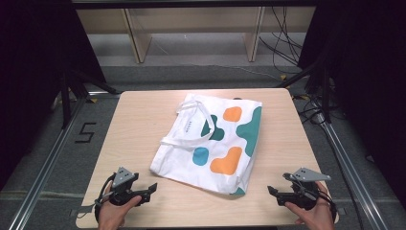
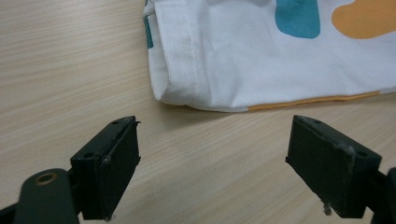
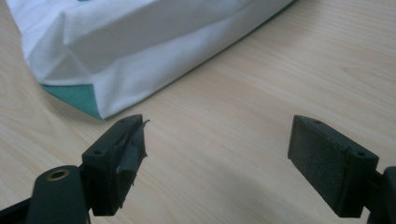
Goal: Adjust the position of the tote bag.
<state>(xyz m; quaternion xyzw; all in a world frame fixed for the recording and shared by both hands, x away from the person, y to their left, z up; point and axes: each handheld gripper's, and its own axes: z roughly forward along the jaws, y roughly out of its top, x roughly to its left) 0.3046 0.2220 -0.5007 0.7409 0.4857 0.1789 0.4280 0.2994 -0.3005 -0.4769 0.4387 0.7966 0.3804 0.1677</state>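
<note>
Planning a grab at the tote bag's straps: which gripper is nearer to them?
Left. The left gripper sits below the bag's left corner, on the straps' side. The right gripper is past the bag's lower right corner, farther off.

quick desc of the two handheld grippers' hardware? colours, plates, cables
Both the left gripper and the right gripper are black two-jaw units, each topped with a grey three-cornered plate. Jaws are blocky black pads with small screw holes. Dark cables loop from each body. No sleeves in view.
</note>
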